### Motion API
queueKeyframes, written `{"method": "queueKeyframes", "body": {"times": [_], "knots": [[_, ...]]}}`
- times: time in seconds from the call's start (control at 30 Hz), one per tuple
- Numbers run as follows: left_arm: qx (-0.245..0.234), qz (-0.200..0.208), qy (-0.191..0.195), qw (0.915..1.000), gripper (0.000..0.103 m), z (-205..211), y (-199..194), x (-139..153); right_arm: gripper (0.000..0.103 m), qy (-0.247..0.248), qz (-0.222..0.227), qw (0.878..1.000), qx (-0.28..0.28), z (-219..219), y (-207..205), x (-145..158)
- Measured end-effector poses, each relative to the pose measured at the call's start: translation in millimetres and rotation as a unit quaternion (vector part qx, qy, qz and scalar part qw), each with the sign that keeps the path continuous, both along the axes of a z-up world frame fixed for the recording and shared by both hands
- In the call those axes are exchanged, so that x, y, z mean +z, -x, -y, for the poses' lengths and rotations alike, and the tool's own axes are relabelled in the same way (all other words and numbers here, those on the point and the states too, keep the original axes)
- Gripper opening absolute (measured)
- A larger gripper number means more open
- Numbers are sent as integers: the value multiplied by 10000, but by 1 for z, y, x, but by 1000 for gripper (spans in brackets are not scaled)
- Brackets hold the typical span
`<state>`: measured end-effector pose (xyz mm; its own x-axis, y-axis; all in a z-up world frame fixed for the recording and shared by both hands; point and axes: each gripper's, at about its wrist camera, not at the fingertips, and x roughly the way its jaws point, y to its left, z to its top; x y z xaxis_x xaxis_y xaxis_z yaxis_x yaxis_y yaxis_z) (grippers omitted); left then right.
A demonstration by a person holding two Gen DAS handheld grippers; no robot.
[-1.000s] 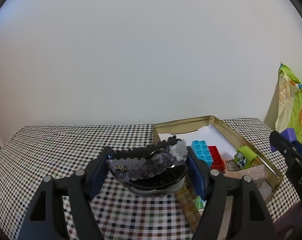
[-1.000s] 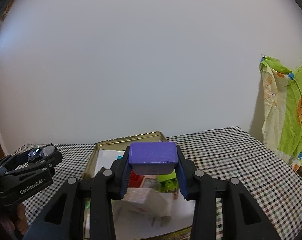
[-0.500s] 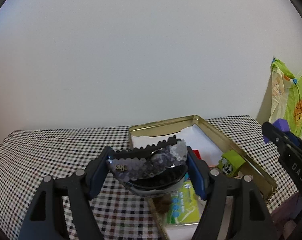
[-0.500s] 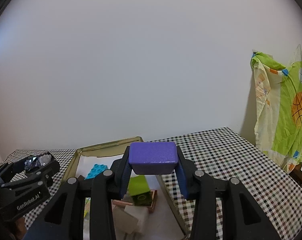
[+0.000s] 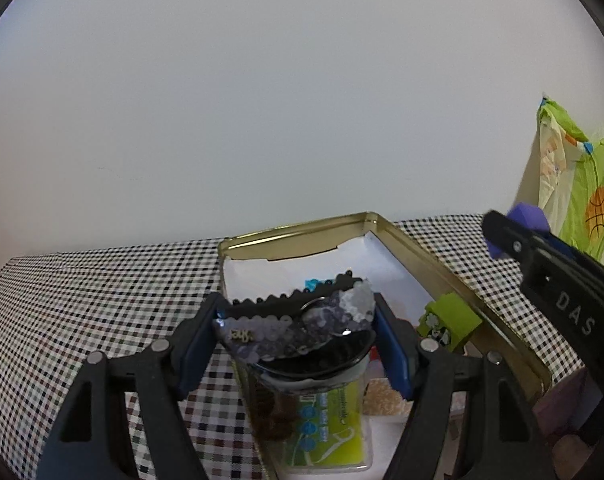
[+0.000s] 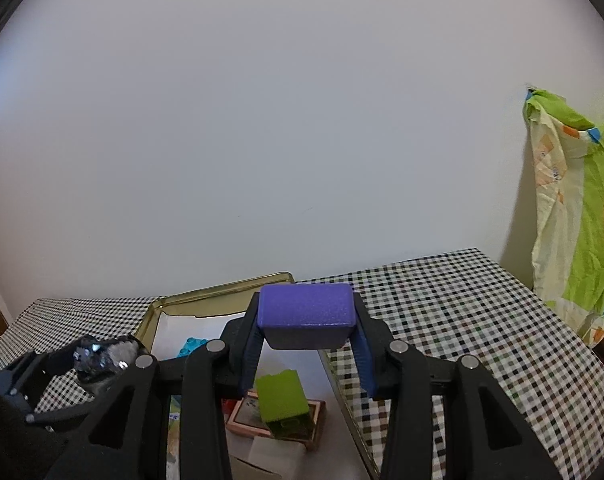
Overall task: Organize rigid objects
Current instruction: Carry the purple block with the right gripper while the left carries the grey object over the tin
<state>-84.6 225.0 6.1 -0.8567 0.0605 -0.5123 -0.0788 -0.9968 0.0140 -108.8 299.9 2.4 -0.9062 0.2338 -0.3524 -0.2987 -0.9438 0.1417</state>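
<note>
Nearest to us, our left gripper (image 5: 296, 330) is clenched on a curved, sequin-covered grey hair clip with a black scalloped edge (image 5: 298, 320), its scaly sequins catching light and a small gold script tag on its left end. We hold it above the near end of a shallow rectangular gold-coloured metal tin (image 5: 442, 256), over a glossy yellow-green printed card in clear plastic (image 5: 334, 436) and a dark brown fuzzy clump (image 5: 276, 416) lying inside.

Our right gripper (image 6: 307, 330) is clamped on a smooth purple plastic block with rounded corners and a finely speckled matte top (image 6: 306, 306), held in the air above the same tin. Below it, a lime-green studded plastic building brick (image 6: 281, 402) rests tilted on a flat pink-bordered rectangular box (image 6: 242, 420). Farther in, a turquoise studded brick (image 6: 192, 346) lies on the tin's white paper lining (image 6: 190, 326).

The tin sits on a bench covered with a small-checked black, white and brown cloth (image 6: 442, 320). Beyond the bench's right corner hangs a crumpled green and cream fabric with an orange basketball print (image 6: 582, 208), against a plain white wall (image 6: 282, 120).
</note>
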Motion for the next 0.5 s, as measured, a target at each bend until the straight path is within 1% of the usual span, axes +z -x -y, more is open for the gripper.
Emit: {"method": "queueKeyframes", "body": {"times": [0.1,0.13,0.27,0.37,0.5], "knots": [[17,53,39,10000,72,1,-3,0,43,21,63,9999,78,-3,9,1],[20,79,43,10000,72,-2,1,-2,43,15,88,9999,100,-3,12,1],[47,275,101,9996,72,-2,5,-4,43,53,220,9994,261,-6,24,-1],[59,330,246,9991,72,-3,6,-6,43,-1,389,9986,359,-9,33,-2],[52,471,316,9984,72,-4,9,-8,43,9,648,9965,525,-21,50,-3]]}}
